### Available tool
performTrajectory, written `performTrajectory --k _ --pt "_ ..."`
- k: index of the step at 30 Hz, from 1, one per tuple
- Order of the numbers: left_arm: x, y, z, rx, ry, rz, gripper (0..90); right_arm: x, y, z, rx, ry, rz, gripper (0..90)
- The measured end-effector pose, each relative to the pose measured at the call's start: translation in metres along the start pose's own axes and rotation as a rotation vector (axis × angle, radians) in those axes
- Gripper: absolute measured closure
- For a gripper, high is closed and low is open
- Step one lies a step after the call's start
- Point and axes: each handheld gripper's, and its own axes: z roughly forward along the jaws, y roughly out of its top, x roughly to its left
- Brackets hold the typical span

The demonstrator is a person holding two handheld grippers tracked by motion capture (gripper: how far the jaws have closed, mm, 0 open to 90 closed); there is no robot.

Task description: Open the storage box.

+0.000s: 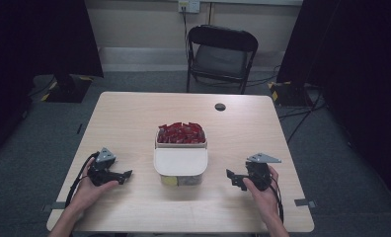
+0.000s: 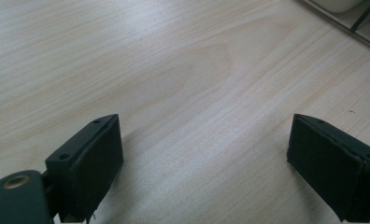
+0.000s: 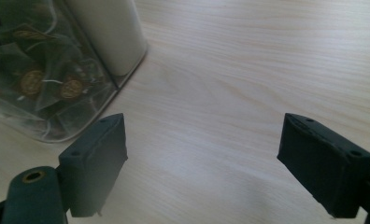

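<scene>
Wooden table [image 1: 134,118], left to right: left gripper [image 1: 126,175] sits left of the clear container [image 1: 180,174], apart from it, jaws spread wide with bare tabletop between them. Container is mid-table, white lid [image 1: 180,161] half over it, red packets [image 1: 181,133] showing in the far half. Right gripper [image 1: 232,178] is on the container's right, near but not touching, jaws also released, nothing between them; container corner with sachets [image 3: 47,84] shows just beyond its left jaw.

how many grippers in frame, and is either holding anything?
2. The left gripper sits left of the clear container, the right gripper to its right. Both are open over bare table, holding nothing.
</scene>
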Motion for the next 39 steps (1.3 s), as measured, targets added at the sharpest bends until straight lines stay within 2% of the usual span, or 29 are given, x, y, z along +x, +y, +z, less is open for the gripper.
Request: performTrajectory --k 8,11,14,18,28,31,32,39 --pt "0.000 0.000 0.000 -0.001 -0.001 0.000 10.0 0.012 0.006 -0.005 -0.020 0.038 -0.033 14.9" --pt "0.000 0.000 0.000 0.000 -0.001 0.001 10.1 0.019 0.008 -0.009 -0.019 0.088 -0.025 14.9" --pt "0.000 0.000 0.000 0.002 0.000 0.000 10.1 0.025 0.009 -0.010 -0.021 0.103 -0.034 14.8" --pt "0.000 0.000 0.000 0.000 -0.001 0.000 10.0 0.038 0.013 -0.011 -0.036 0.133 -0.060 14.8" --pt "0.000 0.000 0.000 0.000 0.000 0.001 10.1 0.057 0.015 -0.011 -0.040 0.178 -0.122 15.1" --pt "0.000 0.000 0.000 0.000 0.000 0.000 10.0 0.061 0.016 -0.011 -0.045 0.186 -0.150 15.8" --pt "0.000 0.000 0.000 0.000 0.000 0.001 10.1 0.064 0.016 -0.009 -0.055 0.204 -0.172 16.6" --pt "0.000 0.000 0.000 0.000 0.000 0.000 10.1 0.076 0.018 -0.001 -0.041 0.231 -0.186 15.1"
